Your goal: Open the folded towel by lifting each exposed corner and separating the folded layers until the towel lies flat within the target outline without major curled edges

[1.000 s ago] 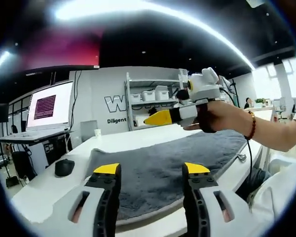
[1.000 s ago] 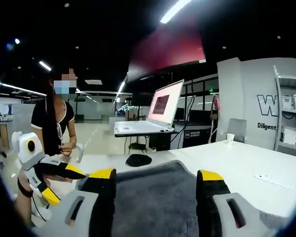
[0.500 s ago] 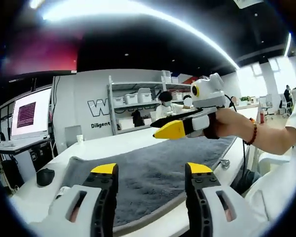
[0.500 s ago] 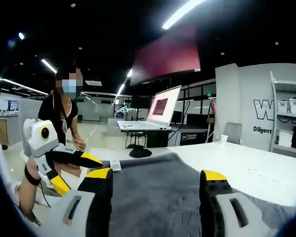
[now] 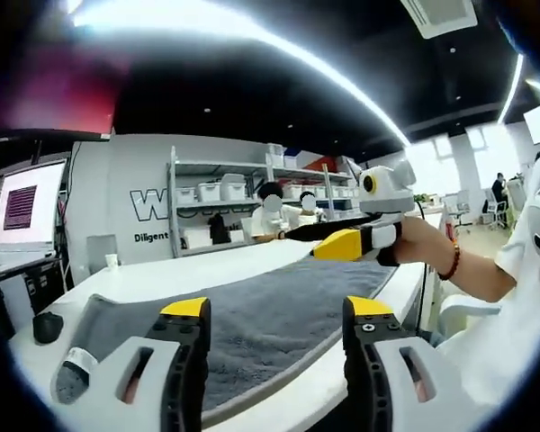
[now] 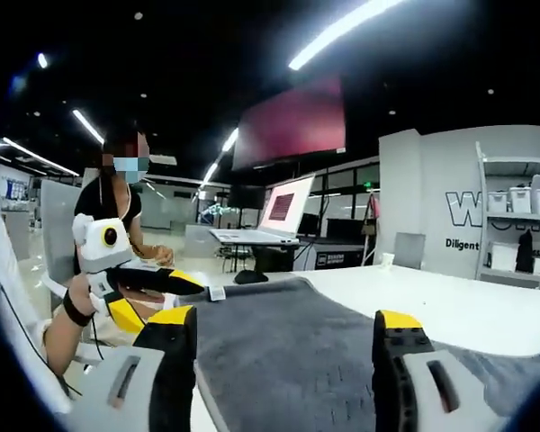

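A grey towel (image 5: 279,301) lies spread on the white table (image 5: 198,273), with a white label at its near left corner. My left gripper (image 5: 277,308) hovers open just above the towel's near edge, nothing between its yellow-tipped jaws. From the right, a hand with a bead bracelet holds the right gripper (image 5: 308,243) over the towel's far side. In the right gripper view the same towel (image 6: 288,346) stretches ahead between the wide-open jaws of my right gripper (image 6: 286,317). At that view's left, the left gripper (image 6: 173,299) hangs open beside the towel's corner.
A black mouse (image 5: 47,326), a paper cup (image 5: 111,262) and a lit laptop screen (image 5: 22,207) sit at the table's left end. Shelves with white bins (image 5: 220,193) stand behind. A person (image 6: 117,202) stands beyond the table's left end, near the laptop (image 6: 270,216).
Both cameras have swung, the left view panning right along the table. The two grippers have drawn further apart over the towel. The towel itself lies as before.
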Motion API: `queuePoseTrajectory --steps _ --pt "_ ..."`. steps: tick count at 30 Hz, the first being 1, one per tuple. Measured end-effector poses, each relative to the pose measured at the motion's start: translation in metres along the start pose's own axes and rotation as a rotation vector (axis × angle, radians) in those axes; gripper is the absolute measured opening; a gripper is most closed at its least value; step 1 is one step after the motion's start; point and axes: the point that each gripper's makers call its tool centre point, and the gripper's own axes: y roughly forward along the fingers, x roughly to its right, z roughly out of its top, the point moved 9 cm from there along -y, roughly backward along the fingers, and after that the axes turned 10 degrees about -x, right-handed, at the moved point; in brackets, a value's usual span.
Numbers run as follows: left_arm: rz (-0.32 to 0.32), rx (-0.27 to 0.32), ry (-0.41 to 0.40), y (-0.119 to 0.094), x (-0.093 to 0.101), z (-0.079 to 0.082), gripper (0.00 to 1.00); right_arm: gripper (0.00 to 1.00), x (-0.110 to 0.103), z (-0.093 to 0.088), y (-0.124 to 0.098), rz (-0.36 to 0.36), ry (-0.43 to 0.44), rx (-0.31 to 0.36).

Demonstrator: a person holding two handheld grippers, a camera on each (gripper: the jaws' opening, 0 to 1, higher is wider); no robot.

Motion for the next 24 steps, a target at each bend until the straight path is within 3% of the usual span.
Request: queuePoseTrajectory --steps 5,9,24 --pt "-0.036 0.005 0.003 -0.002 0.009 0.0 0.6 0.82 -0.006 -0.011 -0.03 -0.036 -0.021 0.002" --pt "-0.029 0.021 0.02 -0.006 0.016 0.004 0.59 0.82 -0.013 -0.021 -0.053 -0.065 -0.03 0.007" --pt "-0.106 0.007 0.041 -0.005 0.03 0.008 0.62 0.84 -0.016 -0.046 -0.088 -0.105 -0.023 -0.02"
